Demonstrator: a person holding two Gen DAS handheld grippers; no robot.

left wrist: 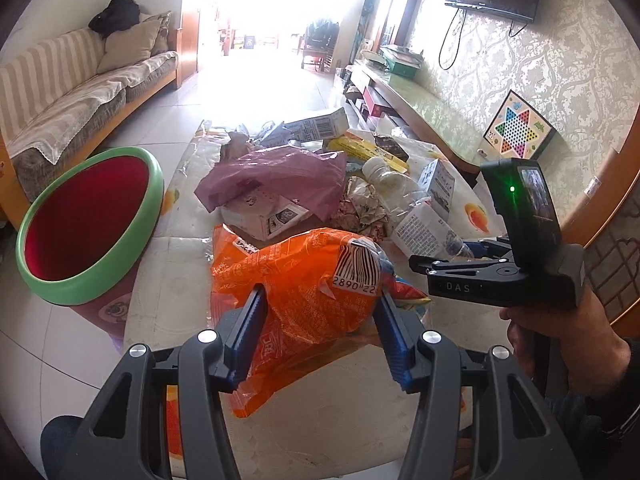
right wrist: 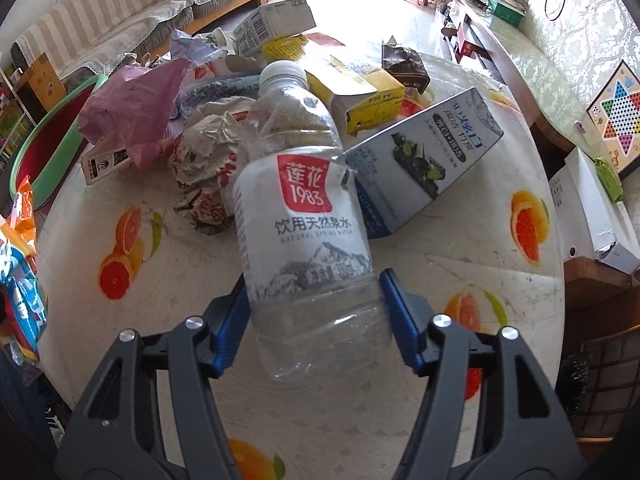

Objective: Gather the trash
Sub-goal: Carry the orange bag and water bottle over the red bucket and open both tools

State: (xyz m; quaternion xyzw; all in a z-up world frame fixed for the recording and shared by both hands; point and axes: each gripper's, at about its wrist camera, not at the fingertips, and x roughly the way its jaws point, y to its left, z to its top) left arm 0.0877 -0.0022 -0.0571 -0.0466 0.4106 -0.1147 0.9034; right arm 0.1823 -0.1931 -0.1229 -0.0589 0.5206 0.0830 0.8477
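Left tongs [left wrist: 320,320]: clamped on an orange snack bag [left wrist: 296,280].
Right tongs [right wrist: 312,316]: gripping a clear water bottle [right wrist: 304,216].
Bench [right wrist: 460,272]: fruit-print cover, litter beyond both tongs.
Bin [left wrist: 90,226]: left of left tongs.

We read "莲花 1983" on the red square of the clear bottle's [right wrist: 304,216] label, with "饮用天然泉水" and "NATURAL SPRING WATER" beneath it. On the orange bag [left wrist: 296,300] a barcode sticker shows "2890 22". The right tool's [left wrist: 472,254] black body carries the letters "DAS". Other box print is too small for us.
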